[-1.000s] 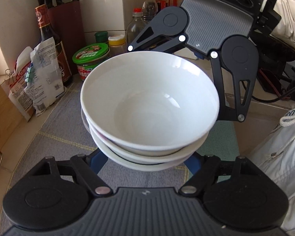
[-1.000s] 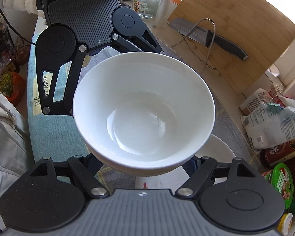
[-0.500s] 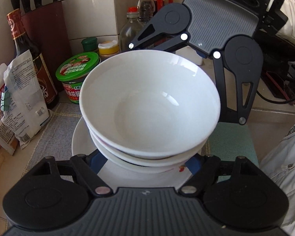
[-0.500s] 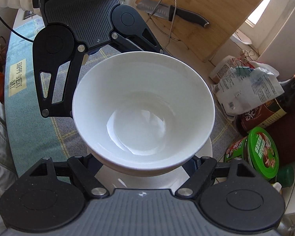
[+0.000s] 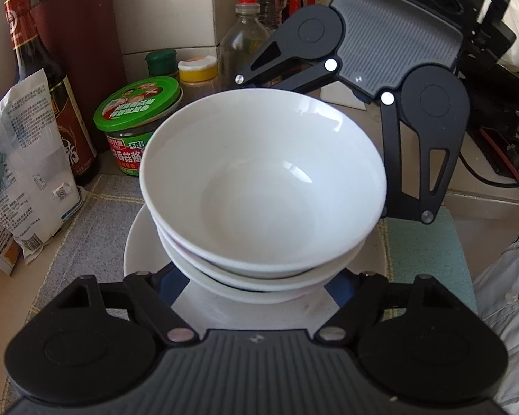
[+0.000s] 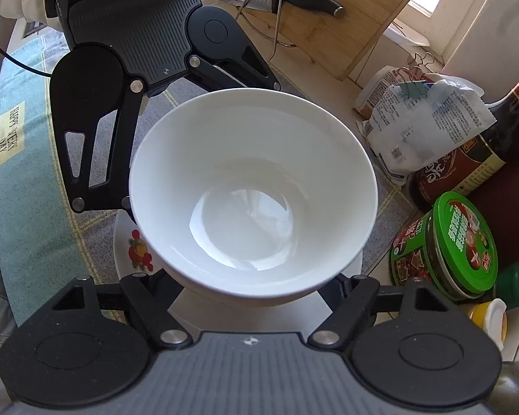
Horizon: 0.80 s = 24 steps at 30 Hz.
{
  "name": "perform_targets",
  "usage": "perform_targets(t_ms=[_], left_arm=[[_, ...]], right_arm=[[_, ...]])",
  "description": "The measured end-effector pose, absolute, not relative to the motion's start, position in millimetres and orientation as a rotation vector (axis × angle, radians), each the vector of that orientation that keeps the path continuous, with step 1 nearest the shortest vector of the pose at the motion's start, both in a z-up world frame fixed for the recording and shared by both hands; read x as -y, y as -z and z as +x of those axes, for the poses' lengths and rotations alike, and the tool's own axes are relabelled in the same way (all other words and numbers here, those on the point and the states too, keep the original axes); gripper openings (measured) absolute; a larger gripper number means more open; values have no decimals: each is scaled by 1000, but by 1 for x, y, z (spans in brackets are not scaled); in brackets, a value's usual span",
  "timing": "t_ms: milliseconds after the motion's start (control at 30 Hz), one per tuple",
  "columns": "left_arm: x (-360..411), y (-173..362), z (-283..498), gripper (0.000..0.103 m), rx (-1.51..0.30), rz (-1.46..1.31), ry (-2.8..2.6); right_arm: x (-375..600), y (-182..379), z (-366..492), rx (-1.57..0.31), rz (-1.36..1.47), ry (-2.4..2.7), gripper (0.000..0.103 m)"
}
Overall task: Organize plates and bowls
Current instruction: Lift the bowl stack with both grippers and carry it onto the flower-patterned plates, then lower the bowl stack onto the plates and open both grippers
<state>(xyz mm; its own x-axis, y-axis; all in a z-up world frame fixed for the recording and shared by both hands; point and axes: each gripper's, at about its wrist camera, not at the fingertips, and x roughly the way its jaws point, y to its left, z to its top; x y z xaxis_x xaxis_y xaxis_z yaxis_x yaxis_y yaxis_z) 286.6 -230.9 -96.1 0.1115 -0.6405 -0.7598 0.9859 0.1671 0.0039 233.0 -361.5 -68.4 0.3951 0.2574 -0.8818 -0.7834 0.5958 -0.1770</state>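
Stack of bowls (image 5: pixel 263 186): three white glazed bowls nested, carried between both grippers, directly over a white plate (image 5: pixel 140 242) that lies on the checked mat (image 5: pixel 86 214) below the jaws.
Top bowl (image 6: pixel 252 186): empty, upright, its rim level with the far gripper's linkage in each wrist view.
Left gripper (image 5: pixel 256 287): jaws set about half wide, one blue finger on either side of the stack's lowest bowl; the pads look pressed on its wall, though the contact itself is hidden under the rims.
Right gripper (image 6: pixel 259 290): jaws closing on the stack's base from the opposite side — fingertips hidden beneath the bowl, so how firmly they bite cannot be told.
Plate under the jaws: flat, white, with a fruit print (image 6: pixel 140 249) near its rim; whether the stack's foot touches it yet cannot be told.
Handling, judged: glazed ceramic — stiff, heavy for its size, slick and breakable; nested bowls can slide on one another if tilted.
Where to hold, judged: low on the bottom bowl's outer wall, opposite sides, so the upper bowls stay seated and level.
Nearby: green-lidded jar (image 5: pixel 138 110) and soy sauce bottle (image 5: pixel 41 79) stand just beyond the left jaw, near the plate's edge.
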Motion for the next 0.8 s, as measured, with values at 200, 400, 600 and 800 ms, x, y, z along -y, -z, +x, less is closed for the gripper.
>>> perform_targets(t_ms=[200, 400, 600, 800], left_arm=[[232, 101, 289, 82, -730, 598, 1299], [233, 103, 291, 82, -742, 594, 1298], [233, 104, 293, 82, -747, 579, 1299], [231, 105, 291, 82, -741, 572, 1292]], right_arm=[[361, 72, 239, -955, -656, -727, 84], [361, 74, 241, -960, -652, -733, 84], [363, 75, 245, -974, -635, -735, 84], [364, 76, 246, -970, -628, -733, 84]])
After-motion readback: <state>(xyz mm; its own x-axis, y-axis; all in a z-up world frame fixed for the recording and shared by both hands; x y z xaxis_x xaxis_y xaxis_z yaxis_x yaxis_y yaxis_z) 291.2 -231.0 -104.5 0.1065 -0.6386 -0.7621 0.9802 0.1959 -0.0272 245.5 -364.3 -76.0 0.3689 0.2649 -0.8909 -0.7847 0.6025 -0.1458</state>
